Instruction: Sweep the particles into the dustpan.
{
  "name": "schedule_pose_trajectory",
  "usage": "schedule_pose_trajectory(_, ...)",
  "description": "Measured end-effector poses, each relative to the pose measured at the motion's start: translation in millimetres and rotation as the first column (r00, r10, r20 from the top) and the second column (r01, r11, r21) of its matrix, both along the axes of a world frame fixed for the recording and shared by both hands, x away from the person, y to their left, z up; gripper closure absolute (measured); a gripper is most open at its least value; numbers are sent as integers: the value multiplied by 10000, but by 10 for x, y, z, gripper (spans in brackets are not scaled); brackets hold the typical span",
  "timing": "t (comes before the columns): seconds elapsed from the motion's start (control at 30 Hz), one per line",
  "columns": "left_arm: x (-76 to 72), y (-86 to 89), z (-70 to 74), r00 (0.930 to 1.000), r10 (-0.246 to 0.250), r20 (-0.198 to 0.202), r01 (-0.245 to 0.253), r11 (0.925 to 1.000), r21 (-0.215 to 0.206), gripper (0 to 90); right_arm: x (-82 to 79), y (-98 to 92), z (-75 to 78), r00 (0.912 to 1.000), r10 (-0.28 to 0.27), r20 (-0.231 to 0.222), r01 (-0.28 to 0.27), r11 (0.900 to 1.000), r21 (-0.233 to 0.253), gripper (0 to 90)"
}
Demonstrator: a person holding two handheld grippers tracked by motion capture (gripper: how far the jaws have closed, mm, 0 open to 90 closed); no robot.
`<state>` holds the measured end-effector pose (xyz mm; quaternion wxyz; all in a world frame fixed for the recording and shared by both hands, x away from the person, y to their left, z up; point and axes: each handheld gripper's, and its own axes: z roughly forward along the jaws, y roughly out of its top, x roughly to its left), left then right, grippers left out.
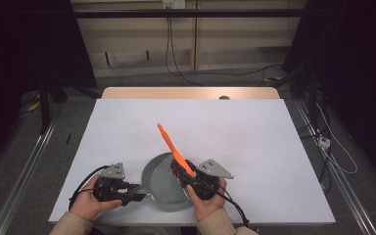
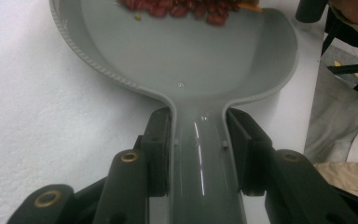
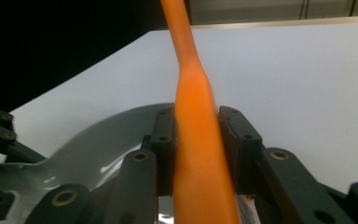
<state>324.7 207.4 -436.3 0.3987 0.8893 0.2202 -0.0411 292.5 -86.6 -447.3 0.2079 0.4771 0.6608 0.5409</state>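
Note:
A grey dustpan-like scoop (image 1: 159,186) lies on the white table near the front edge. My left gripper (image 1: 136,194) is shut on its handle (image 2: 200,158), which sits squarely between the jaws. Red beans (image 2: 177,8) are piled at the scoop's far side (image 1: 177,170). My right gripper (image 1: 188,177) is over the scoop's right part, shut on an orange tool (image 1: 170,143) whose thin end points up and away to the back left. In the right gripper view the orange handle (image 3: 193,121) is between the pads, with the scoop (image 3: 98,144) below left.
The white tabletop (image 1: 235,127) stretches wide behind and to both sides. A wooden strip (image 1: 191,92) borders its far edge. Cables (image 1: 323,147) run on the floor to the right, and the person's trousers (image 2: 340,121) are past the near edge.

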Motion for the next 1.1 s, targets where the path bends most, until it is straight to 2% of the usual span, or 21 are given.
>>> schedule_pose_trajectory(0.07,0,0,-1,10000,-2,11,2,10000,-10,627,-2,63,27,9999,131,15,-131,9999,21,689)
schedule_pose_trajectory(0.2,-1,7,-9,10000,-9,19,9,10000,-51,627,-1,199,44,9987,477,185,-470,9983,-351,694)
schedule_pose_trajectory(0.37,2,16,-13,10000,-23,25,23,10000,-15,627,45,250,46,9974,682,213,-680,9976,-96,702)
schedule_pose_trajectory(0.47,-2,17,-24,10000,25,9,-24,9999,-143,627,68,233,62,9963,826,221,-827,9966,28,704)
schedule_pose_trajectory(0.53,-2,16,-24,10000,24,2,-24,9999,-140,627,83,198,88,9967,750,295,-753,9971,92,704)
schedule_pose_trajectory(0.63,-2,16,-25,10000,36,-7,-36,9999,-137,627,112,121,143,9960,826,347,-842,9953,485,704)
schedule_pose_trajectory(0.77,-2,16,-23,10000,39,-9,-39,9999,-127,628,151,6,220,9961,704,537,-733,9959,539,705)
schedule_pose_trajectory(0.97,0,17,-23,10000,49,-32,-50,9999,-121,627,213,-244,265,9960,421,786,-447,9985,317,705)
schedule_pose_trajectory(1.1,-4,12,-21,10000,82,-40,-82,9999,-87,628,251,-419,246,9967,84,810,-83,10000,-13,705)
